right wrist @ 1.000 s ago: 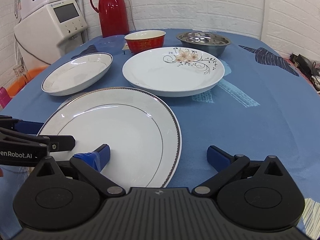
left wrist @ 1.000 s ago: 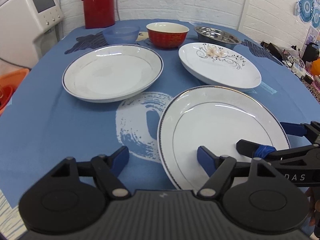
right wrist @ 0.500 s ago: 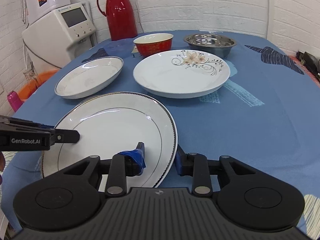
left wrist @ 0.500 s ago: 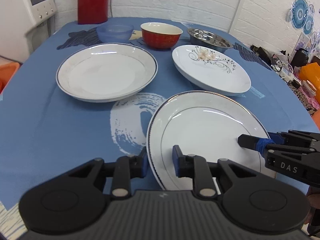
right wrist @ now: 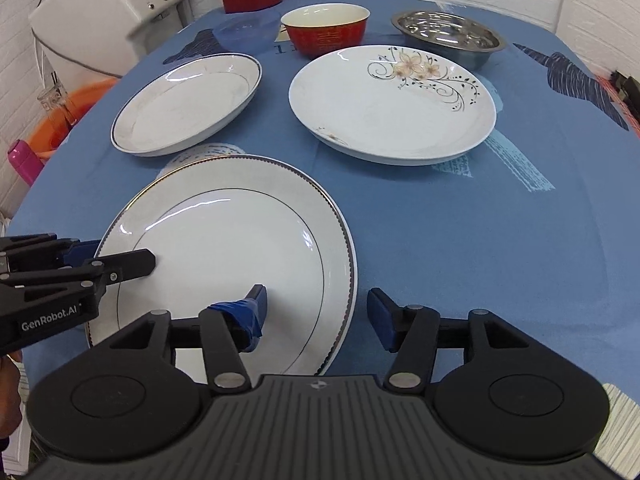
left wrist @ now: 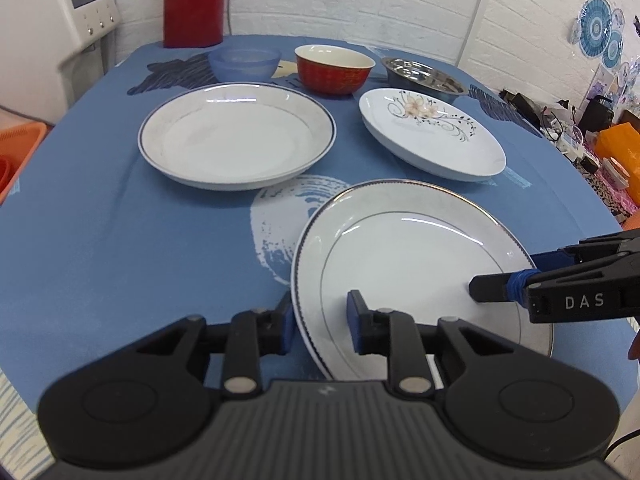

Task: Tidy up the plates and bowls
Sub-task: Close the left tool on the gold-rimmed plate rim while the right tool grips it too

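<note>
You had the gold-rimmed flat plate [left wrist: 416,264] at the near edge of the blue-clothed desk [left wrist: 120,240], its rim taken from both sides. Your left gripper [left wrist: 320,318] stood nearly closed across the plate's left rim, one blue pad outside the edge and one on the face, gripping it as far as the left wrist view showed. Your right gripper [right wrist: 316,308] straddled the right rim with its jaws visibly parted, one taped pad resting on the face and the other clear of the edge, so it held nothing firmly. A two-sided hold suits a wide, thin plate that would tip under a single pinch. Farther back lay the blue-rimmed deep plate [left wrist: 236,136] and, to its right, the floral plate [left wrist: 432,132], apart from each other. Behind them stood a row of three: a translucent blue bowl [left wrist: 245,63], a red bowl [left wrist: 334,68] and a steel bowl [left wrist: 424,80]. Judged from this layout, nothing was stacked yet, and the flat plate was probably the first to go onto another plate. A red thermos [left wrist: 193,0] stood at the far edge.
</note>
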### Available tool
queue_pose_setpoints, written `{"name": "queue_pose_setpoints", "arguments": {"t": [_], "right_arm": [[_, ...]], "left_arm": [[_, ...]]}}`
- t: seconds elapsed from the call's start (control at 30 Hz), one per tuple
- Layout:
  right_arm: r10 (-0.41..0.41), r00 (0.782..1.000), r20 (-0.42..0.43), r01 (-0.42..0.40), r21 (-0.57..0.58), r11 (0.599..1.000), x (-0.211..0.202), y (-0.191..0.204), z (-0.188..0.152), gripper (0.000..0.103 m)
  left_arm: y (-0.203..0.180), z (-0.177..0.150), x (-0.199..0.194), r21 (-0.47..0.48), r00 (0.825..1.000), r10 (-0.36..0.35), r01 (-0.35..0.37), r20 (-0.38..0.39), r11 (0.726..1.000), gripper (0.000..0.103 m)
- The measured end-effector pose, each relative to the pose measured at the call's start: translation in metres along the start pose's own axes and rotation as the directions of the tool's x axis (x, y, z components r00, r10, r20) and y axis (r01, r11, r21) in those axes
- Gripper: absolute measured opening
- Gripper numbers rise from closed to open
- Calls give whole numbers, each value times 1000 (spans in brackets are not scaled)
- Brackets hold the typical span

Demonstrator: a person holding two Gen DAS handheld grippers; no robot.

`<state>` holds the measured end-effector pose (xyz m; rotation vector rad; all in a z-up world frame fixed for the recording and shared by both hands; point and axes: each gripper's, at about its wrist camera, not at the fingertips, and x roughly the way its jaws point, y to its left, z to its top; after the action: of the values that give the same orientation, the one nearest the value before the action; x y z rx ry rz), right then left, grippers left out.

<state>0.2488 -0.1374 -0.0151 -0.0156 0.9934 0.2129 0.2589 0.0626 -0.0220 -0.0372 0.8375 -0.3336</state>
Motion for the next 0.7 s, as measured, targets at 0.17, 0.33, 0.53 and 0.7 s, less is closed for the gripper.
{"name": "queue_pose_setpoints", "arguments": {"t": [0.17, 0.33, 0.53, 0.7], "right_arm": [[16, 999, 43, -16, 3, 1000, -3, 8, -10, 31], [87, 994, 60, -90, 44, 995, -9, 23, -21, 27], [214, 974, 77, -216, 9, 976, -10, 65, -20, 27], [231, 971, 53, -229, -39, 973, 3, 85, -19, 28]], "left_arm": [[1, -2, -2, 19, 1000, -6, 6, 3, 1000, 21], [21, -4, -18, -22, 1000, -8, 8, -10, 1000, 13], [55, -6, -58, -27, 996, 88, -88, 17, 996, 13], [78, -14, -62, -55, 989, 148, -148, 4, 988, 13]]}}
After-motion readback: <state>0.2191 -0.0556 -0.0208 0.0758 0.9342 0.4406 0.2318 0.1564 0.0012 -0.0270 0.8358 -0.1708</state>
